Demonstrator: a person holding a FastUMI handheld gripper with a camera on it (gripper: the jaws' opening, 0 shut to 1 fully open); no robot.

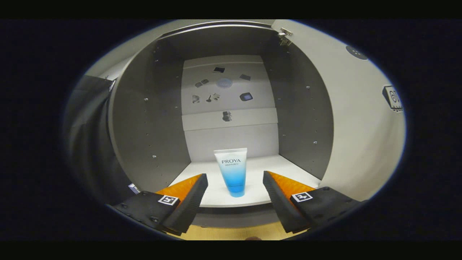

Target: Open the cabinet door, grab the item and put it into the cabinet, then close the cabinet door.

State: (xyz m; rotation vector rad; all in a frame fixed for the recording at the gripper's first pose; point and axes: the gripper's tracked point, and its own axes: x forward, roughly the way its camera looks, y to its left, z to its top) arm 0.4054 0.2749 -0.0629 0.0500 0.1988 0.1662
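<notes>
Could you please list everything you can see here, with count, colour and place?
cabinet: one, grey side walls, white shelf and back panel, straight ahead of the fingers.
cabinet door: one, white, swung open beside the cabinet.
hinge: one, metal, at the top of the door.
tube: one, white fading to blue, standing cap down on the shelf, just ahead of the fingers.
stickers: several, dark, on the back panel.
gripper: one, fingers open, apart from the tube on either side.
</notes>
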